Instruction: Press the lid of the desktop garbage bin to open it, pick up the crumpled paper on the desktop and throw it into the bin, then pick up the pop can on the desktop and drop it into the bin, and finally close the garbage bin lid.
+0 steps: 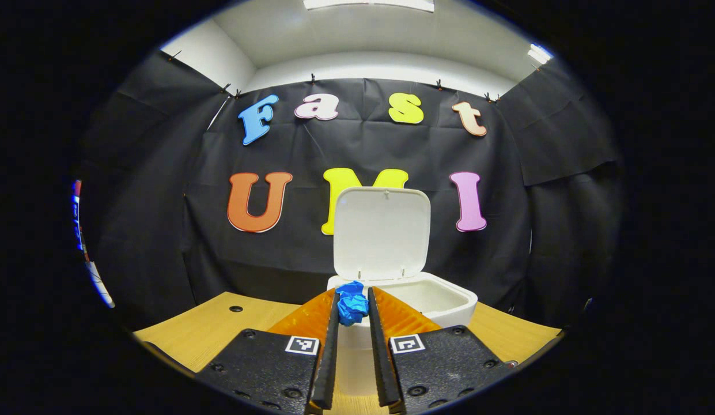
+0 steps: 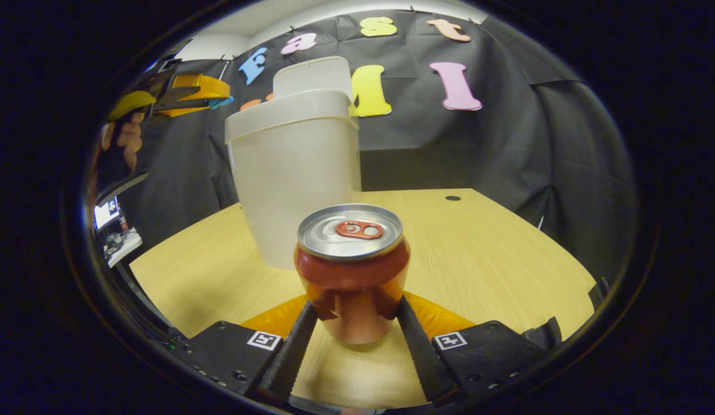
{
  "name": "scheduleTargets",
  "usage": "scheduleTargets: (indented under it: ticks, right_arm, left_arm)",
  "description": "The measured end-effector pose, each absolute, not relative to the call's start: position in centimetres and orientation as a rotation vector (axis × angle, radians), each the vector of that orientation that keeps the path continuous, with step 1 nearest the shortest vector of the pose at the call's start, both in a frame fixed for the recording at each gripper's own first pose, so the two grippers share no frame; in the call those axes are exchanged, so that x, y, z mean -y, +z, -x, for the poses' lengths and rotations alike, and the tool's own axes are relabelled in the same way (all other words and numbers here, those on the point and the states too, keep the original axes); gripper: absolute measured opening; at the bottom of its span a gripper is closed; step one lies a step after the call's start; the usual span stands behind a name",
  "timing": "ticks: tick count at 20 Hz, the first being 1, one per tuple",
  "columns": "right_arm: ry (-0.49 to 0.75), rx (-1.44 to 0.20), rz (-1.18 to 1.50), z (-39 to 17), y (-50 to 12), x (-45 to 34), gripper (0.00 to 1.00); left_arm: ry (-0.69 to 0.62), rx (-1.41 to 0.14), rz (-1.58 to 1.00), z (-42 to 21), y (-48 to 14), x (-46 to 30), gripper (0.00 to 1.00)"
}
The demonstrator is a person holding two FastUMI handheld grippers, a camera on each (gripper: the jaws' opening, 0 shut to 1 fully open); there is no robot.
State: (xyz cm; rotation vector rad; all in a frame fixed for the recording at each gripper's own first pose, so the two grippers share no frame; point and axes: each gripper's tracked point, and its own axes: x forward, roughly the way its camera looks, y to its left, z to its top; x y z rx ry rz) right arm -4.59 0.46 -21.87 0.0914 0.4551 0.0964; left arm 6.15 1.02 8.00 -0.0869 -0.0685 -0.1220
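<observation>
Left gripper (image 1: 352, 308) raised, pointing toward the far wall, fingers (image 1: 329, 346) drawn close together and pinching a wad of blue paper (image 1: 351, 302) at the tips. Seen from the right gripper view, left gripper (image 2: 219, 102) sits high at upper left, roughly level, fingers pointing right, with a hand (image 2: 122, 135) gripping its rear. Right gripper (image 2: 357, 314) low over the desk (image 2: 478, 259), level, facing far side; fingers (image 2: 297, 340) spread apart, one on either side of a can (image 2: 351, 271) at its lower part. Cannot tell if the fingers touch the can.
</observation>
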Motion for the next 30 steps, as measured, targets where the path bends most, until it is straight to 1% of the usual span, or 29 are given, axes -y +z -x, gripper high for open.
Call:
scheduleTargets:
  ticks: [5, 8, 9, 14, 16, 17, 20, 27, 30]
  right_arm:
    - [0.061, -0.447, -0.096, 4.4, -21.9, 2.4, 0.81]
    - [0.053, -0.452, -0.112, 4.5, -22.2, 3.4, 0.81]
    - [0.052, -0.453, -0.116, 4.4, -22.3, 3.5, 0.81]
    - [0.052, -0.441, -0.125, 4.0, -21.8, 3.8, 0.81]
    - [0.054, -0.444, -0.123, 3.9, -22.1, 3.8, 0.81]
    - [0.055, -0.448, -0.124, 3.8, -22.3, 3.8, 0.81]
    - [0.058, -0.454, -0.125, 3.9, -22.5, 3.4, 0.81]
    - [0.062, -0.435, -0.096, 3.9, -21.7, 2.9, 0.81]
    - [0.062, -0.415, -0.083, 3.8, -20.7, 2.8, 0.81]
  left_arm:
    - [-0.137, 0.081, 0.049, -10.0, 10.1, 1.0, 0.31]
    - [-0.146, 0.057, 0.018, -11.8, 9.3, 2.2, 0.29]
    - [-0.145, 0.040, 0.021, -12.3, 8.7, 2.4, 0.34]
    - [-0.153, -0.033, 0.057, -13.6, 6.7, 3.0, 0.40]
    - [-0.149, -0.052, 0.058, -13.6, 6.1, 3.0, 0.45]
    - [-0.149, -0.049, 0.062, -13.5, 6.3, 2.9, 0.52]
    - [-0.135, -0.028, 0.058, -13.4, 7.0, 2.5, 1.00]
    - [-0.128, -0.020, 0.082, -11.6, 7.2, 1.4, 0.99]
    - [-0.145, -0.011, 0.091, -10.2, 7.6, 1.1, 0.99]
